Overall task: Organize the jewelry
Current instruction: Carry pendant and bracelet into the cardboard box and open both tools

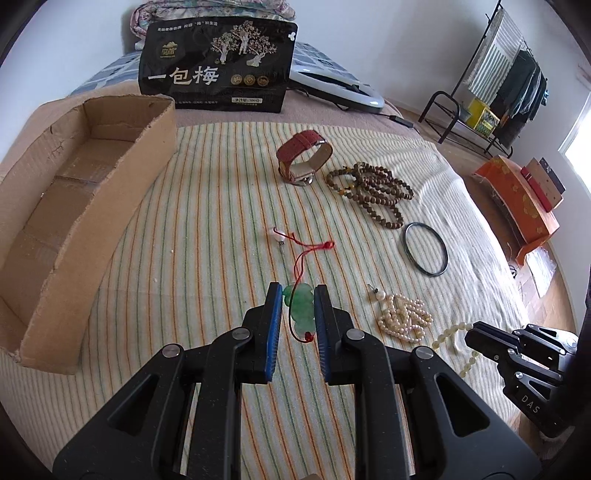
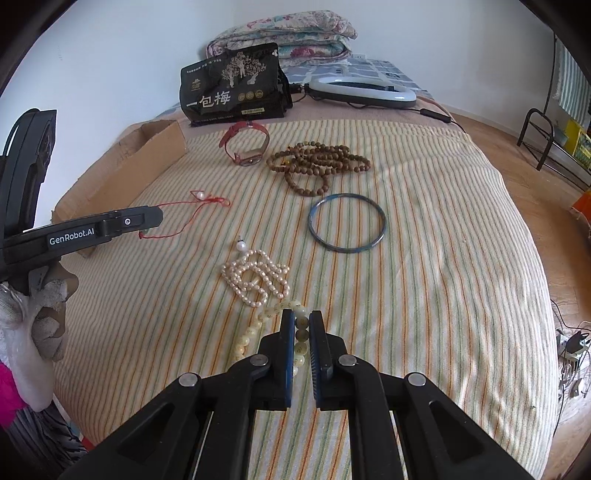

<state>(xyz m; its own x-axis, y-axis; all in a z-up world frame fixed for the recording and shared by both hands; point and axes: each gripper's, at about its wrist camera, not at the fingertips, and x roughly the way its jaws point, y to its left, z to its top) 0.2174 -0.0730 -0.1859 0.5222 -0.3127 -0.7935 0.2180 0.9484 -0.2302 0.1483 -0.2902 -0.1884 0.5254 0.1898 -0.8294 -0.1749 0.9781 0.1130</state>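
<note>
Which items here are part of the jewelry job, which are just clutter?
Job: jade pendant, watch, wooden beads, bangle, pearls, pale bead bracelet, small pearl charm, cardboard box.

Clutter: snack bag, ring light, quilt.

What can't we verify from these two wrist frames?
- Cardboard box: left end cut off by the left wrist view's edge; mostly hidden behind the left claw in the right view.
- Pale bead bracelet: near part hidden by the right claw.
- Jade pendant: contact with the left claw's pads unclear.
</note>
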